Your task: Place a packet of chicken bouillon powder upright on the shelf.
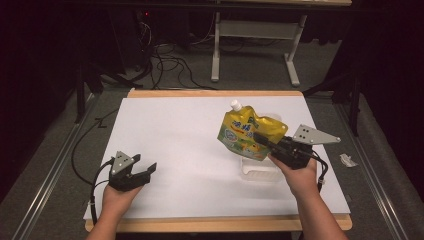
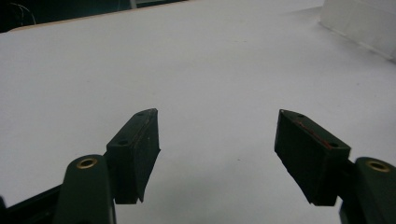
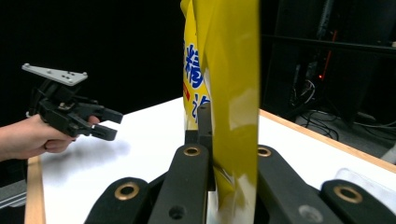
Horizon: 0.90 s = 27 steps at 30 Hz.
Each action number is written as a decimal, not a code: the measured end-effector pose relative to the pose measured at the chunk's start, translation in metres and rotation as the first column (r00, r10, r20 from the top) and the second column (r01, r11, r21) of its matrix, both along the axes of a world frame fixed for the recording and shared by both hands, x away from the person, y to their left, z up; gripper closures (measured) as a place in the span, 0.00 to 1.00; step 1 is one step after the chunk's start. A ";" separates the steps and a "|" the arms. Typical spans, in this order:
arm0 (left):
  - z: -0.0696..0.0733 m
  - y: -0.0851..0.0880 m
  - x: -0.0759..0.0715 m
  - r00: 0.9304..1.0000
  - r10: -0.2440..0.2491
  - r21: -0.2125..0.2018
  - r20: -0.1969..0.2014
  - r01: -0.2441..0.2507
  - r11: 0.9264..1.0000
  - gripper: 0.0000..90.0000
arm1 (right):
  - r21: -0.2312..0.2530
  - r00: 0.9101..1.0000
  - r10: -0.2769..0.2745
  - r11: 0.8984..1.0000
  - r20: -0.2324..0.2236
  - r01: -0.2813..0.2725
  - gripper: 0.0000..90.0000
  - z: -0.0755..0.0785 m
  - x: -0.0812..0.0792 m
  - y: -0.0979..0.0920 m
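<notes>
I'm holding the yellow spouted pouch (image 1: 251, 134) clamped by its lower edge in my right gripper (image 1: 265, 141), above the bench (image 1: 175, 140); it's looking soft and floppy. My left gripper (image 1: 145, 172) is standing open, empty.

The pouch (image 1: 248, 132) is yellow with blue lettering, green patches and a white cap (image 1: 235, 104). The counter (image 1: 175, 135) is white, edged in pale wood; both tongs are black.
</notes>
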<state>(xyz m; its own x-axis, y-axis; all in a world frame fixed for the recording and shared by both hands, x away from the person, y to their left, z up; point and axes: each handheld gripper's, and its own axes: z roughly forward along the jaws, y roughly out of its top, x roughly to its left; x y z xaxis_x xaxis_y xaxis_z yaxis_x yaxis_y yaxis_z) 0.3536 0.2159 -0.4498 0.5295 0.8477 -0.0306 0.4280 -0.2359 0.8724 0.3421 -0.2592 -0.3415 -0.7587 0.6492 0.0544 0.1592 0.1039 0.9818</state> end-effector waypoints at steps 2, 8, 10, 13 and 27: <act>0.000 0.000 0.000 1.000 -0.001 -0.001 0.000 0.001 1.000 0.35 | 0.004 1.000 -0.006 1.000 -0.001 0.006 1.00 -0.001 0.001 -0.003; 0.001 0.001 0.000 1.000 0.002 -0.005 0.003 -0.002 1.000 0.35 | 0.011 0.999 -0.035 0.999 -0.007 0.035 1.00 -0.002 0.003 -0.014; 0.001 0.001 0.000 1.000 0.001 -0.005 0.004 -0.001 1.000 0.35 | 0.016 0.999 -0.046 0.999 -0.011 0.046 1.00 -0.002 0.003 -0.018; 0.002 0.001 -0.001 1.000 0.001 -0.003 0.004 -0.001 1.000 0.35 | 0.020 0.998 -0.060 0.998 -0.007 0.060 1.00 -0.002 0.004 -0.024; 0.003 0.005 0.000 1.000 -0.003 -0.009 0.007 0.003 1.000 0.35 | 0.011 0.990 -0.133 0.991 -0.044 0.134 1.00 -0.003 0.016 -0.053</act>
